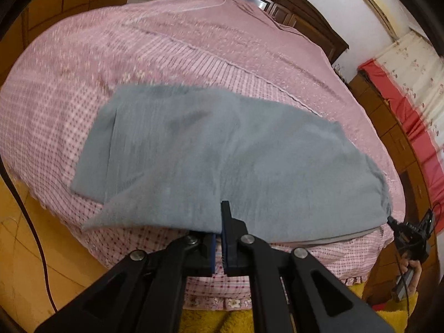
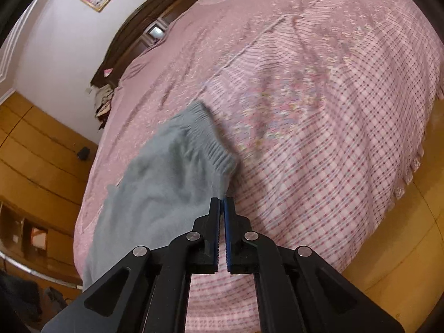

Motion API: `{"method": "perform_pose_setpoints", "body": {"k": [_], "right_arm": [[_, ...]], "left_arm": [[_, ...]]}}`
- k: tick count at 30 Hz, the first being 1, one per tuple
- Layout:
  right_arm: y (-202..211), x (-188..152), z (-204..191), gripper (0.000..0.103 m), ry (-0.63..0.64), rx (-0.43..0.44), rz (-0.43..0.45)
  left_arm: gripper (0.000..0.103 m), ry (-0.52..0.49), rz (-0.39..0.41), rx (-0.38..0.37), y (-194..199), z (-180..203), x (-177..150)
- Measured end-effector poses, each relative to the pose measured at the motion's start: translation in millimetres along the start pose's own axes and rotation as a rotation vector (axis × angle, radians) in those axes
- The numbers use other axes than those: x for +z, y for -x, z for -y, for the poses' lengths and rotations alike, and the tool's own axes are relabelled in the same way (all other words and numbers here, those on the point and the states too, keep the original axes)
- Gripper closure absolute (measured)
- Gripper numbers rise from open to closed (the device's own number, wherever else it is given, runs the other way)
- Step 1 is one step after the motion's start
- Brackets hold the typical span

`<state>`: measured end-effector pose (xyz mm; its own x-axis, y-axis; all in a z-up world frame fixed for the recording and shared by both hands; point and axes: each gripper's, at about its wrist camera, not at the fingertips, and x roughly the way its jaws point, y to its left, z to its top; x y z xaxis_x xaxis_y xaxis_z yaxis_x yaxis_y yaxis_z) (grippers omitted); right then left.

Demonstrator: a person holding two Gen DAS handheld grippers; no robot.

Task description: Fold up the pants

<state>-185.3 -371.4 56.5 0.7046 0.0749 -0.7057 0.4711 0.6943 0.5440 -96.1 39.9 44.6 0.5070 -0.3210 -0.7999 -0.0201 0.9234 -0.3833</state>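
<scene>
Grey pants (image 1: 222,144) lie spread across a pink patterned bed (image 1: 194,52). In the left wrist view my left gripper (image 1: 221,211) is shut on their near edge. The cloth drapes over its left finger, and only the right finger (image 1: 228,222) shows. A hand holds my right gripper (image 1: 395,222) at the pants' right corner. In the right wrist view the right gripper (image 2: 221,201) is shut, its tips at the corner of the pants (image 2: 166,183), just below the ribbed waistband (image 2: 215,145). The pinched cloth itself is barely visible there.
A dark wooden headboard (image 1: 305,8) stands at the far end of the bed. Wooden floor (image 1: 25,249) and a black cable (image 1: 36,238) are on the left. Red and white curtains (image 1: 408,83) hang on the right. Wooden cabinets (image 2: 36,161) line the wall. Yellow fuzzy fabric (image 1: 211,322) is below the gripper.
</scene>
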Motion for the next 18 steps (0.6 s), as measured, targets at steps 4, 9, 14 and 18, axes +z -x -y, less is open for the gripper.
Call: {"method": "perform_pose_setpoints", "body": {"k": [4,9,14,18], "right_arm": [[3,-13,-26,0.091,0.048,0.046,-0.025],[-13,-35,-45,0.091,0.057,0.132,-0.117],[-39,-49,-50,0.091,0.039,0.129,-0.193],[-46,-50,-53,0.091,0.026,0.132,-0.199]], "left_arm": [[0.100,-0.002,0.003,-0.002,0,0,1],[0.100,-0.003,0.006,-0.003,-1,-1,0],[0.100,0.011,0.006,-0.022,-3,-4,1],[0.100,0.017,0.006,-0.032,-2,-6,1]]}}
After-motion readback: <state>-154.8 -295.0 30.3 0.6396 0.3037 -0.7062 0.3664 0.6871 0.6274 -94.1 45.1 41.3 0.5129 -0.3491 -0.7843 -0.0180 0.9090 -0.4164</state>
